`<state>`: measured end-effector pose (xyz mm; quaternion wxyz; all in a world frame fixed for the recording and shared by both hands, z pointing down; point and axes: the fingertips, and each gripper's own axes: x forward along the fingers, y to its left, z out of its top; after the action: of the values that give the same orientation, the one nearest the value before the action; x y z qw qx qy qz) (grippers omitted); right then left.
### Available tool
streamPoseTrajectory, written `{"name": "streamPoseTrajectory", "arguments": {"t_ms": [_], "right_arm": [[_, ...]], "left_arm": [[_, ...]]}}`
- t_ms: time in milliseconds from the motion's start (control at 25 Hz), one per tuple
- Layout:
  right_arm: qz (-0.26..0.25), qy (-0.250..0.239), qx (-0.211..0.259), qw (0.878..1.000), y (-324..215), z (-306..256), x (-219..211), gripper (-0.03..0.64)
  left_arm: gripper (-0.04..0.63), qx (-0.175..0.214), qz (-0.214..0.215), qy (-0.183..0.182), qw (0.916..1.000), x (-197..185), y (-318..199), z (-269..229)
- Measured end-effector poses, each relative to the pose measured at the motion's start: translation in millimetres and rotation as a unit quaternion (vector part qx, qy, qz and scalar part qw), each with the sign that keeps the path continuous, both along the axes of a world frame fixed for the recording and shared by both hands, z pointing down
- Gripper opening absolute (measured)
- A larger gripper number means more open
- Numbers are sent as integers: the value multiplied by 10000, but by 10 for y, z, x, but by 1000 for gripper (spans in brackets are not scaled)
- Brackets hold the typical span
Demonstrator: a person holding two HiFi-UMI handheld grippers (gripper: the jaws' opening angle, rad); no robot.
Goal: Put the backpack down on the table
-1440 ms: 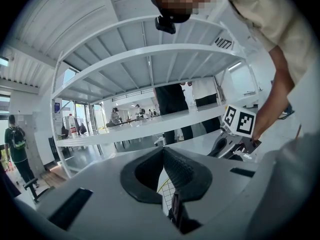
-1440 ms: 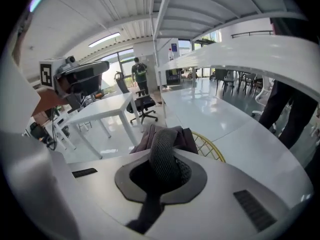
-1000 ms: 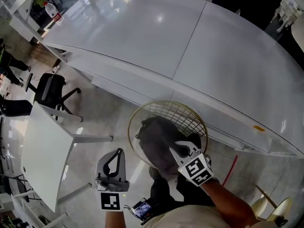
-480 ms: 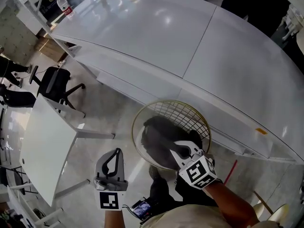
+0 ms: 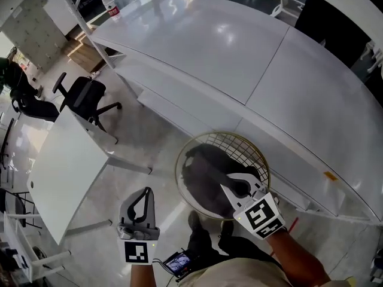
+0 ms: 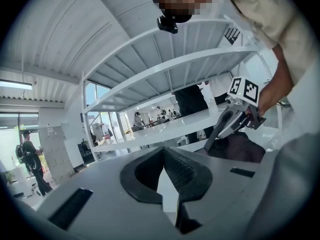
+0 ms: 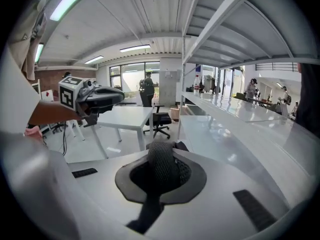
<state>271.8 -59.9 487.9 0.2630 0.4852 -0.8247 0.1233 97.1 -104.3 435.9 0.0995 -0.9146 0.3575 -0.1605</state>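
Right hand-held gripper [image 5: 226,188] clenched on a mesh strap [image 7: 161,168], probably the backpack [image 5: 203,169]'s; left hand-held gripper [image 5: 147,192] clenched, empty.

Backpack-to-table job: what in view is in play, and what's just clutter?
In play: backpack in the wire basket; right hand-held gripper shut on its strap; long white table.

Lying about: office chair; small white table; water bottle; left hand-held gripper, shut, empty.
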Motion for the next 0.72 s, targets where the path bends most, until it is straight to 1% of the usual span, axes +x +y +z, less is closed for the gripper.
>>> {"name": "streamPoseTrajectory", "arguments": {"t_ms": [160,320,480,560,600,720], "right_arm": [[-330,-3,117,9994,-49,-192,-172,25],[-642,-61,264,9976,-91,-440,-386,25],[-957,-124,389,9946,-152,-670,-656,25],[-1102,-153,413,9929,-176,-766,-815,25],[-1164,-163,432,9921,-192,-813,-890,25],[-1289,-175,507,9902,-262,-942,-1094,25]], "left_arm": [[12,163,-418,119,9989,-282,120,-182],[12,302,-818,-25,9962,-659,284,-283],[12,410,-1220,-115,9916,-1041,431,-374],[12,436,-1453,-8,9884,-1239,490,-441],[12,479,-1535,6,9870,-1335,516,-479],[12,595,-1690,-99,9838,-1635,577,-553]]}}
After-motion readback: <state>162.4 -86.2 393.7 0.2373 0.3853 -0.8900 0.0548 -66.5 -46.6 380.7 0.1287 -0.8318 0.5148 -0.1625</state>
